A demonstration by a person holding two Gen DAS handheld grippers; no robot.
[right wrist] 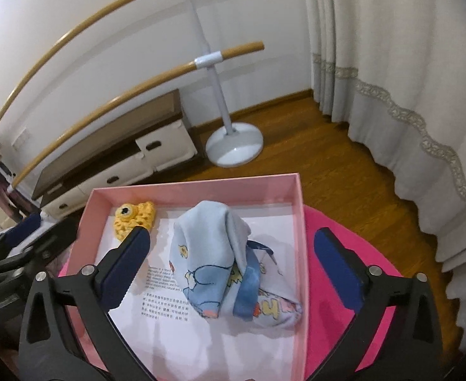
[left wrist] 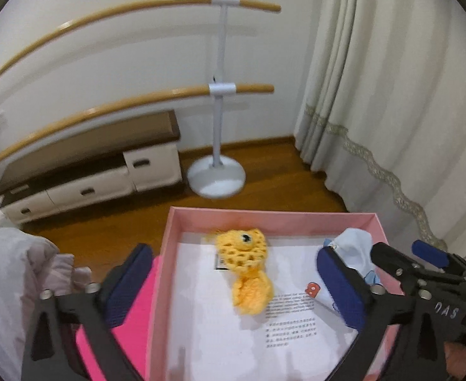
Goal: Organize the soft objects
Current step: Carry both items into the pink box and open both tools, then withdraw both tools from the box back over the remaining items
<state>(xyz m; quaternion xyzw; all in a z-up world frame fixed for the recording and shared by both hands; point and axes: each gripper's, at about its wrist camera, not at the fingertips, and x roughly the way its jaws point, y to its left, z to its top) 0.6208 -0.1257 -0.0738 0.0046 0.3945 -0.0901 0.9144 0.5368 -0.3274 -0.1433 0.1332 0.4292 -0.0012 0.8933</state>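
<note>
A pink box lined with printed white paper sits on a bright pink stool. A yellow crocheted toy lies inside near the far left wall. A light blue cartoon-print cloth lies bunched inside on the right. My left gripper is open above the box, with the toy between its fingers. My right gripper is open, its fingers on either side of the cloth, and it also shows in the left wrist view.
A white-based stand with wooden bars stands on the wood floor beyond the box. A low drawer cabinet lines the wall. Curtains hang on the right. Pale bedding lies at the left.
</note>
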